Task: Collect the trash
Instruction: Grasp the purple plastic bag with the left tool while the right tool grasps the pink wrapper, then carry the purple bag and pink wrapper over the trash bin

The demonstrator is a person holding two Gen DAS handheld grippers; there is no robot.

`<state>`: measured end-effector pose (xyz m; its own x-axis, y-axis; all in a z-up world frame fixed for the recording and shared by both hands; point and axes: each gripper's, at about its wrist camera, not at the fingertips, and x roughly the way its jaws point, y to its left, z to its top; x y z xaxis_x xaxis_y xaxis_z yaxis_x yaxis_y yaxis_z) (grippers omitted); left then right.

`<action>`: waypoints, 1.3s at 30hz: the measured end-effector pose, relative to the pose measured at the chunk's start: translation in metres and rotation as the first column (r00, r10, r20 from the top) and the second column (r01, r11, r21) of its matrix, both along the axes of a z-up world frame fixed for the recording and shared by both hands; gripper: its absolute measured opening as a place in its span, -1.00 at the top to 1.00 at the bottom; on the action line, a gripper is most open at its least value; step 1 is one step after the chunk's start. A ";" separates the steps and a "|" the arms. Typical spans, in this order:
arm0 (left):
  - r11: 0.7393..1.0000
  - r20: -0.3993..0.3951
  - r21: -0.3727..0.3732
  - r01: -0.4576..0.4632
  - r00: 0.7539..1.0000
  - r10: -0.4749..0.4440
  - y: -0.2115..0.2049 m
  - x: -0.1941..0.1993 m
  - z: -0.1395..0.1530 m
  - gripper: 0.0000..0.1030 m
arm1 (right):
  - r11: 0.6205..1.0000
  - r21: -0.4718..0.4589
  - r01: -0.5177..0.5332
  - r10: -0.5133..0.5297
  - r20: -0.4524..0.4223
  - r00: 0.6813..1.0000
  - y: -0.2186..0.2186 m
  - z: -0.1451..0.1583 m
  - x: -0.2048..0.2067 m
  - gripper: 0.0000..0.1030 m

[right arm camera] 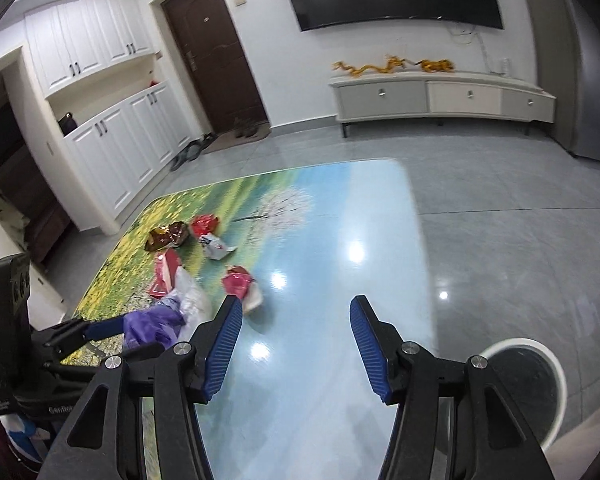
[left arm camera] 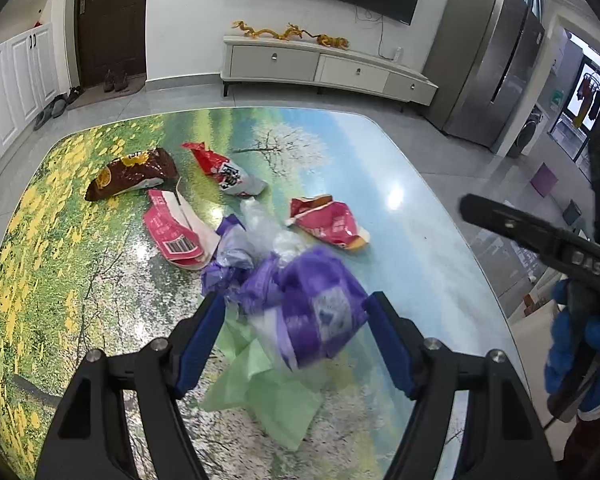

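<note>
Trash lies on a landscape-print table (left arm camera: 420,184). My left gripper (left arm camera: 296,300) is open, its jaws wide on either side of a crumpled purple plastic bag (left arm camera: 316,304), which is blurred; I cannot tell if the pads touch it. Green paper (left arm camera: 268,392) lies under it. Beyond are a pink wrapper with a barcode (left arm camera: 176,232), a brown snack bag (left arm camera: 134,172), a red and white wrapper (left arm camera: 224,170) and a red wrapper (left arm camera: 328,220). My right gripper (right arm camera: 296,306) is open and empty above the bare blue part of the table (right arm camera: 360,216); the purple bag (right arm camera: 148,322) shows at its left.
A white round bin with a dark liner (right arm camera: 528,384) stands on the floor right of the table. A TV stand (left arm camera: 324,68), a grey fridge (left arm camera: 488,60) and a dark door (left arm camera: 112,20) are beyond. The right gripper's body (left arm camera: 540,236) shows right of the table.
</note>
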<state>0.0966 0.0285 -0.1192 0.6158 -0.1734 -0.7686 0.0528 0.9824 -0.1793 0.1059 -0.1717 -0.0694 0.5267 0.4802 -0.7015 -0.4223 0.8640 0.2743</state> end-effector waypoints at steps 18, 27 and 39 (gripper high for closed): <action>0.983 0.047 -0.184 0.004 0.999 0.005 0.043 -0.025 0.014 0.01 | 0.990 -0.048 -0.131 0.124 -0.121 0.985 0.074 -0.066 0.045 -0.04; 0.963 0.070 -0.268 -0.034 0.996 0.055 0.068 -0.040 0.029 0.01 | 0.985 -0.076 -0.153 0.146 -0.092 0.985 0.082 -0.067 0.038 0.55; 0.964 0.110 -0.257 -0.067 0.989 0.098 0.071 -0.068 0.053 0.01 | 0.992 -0.026 -0.125 0.124 -0.042 0.991 0.054 -0.040 0.012 0.82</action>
<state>0.0287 0.0999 -0.0667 0.7214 -0.2968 -0.6256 0.0099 0.9078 -0.4193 0.1174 -0.1179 -0.1091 0.4355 0.5199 -0.7349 -0.5159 0.8132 0.2695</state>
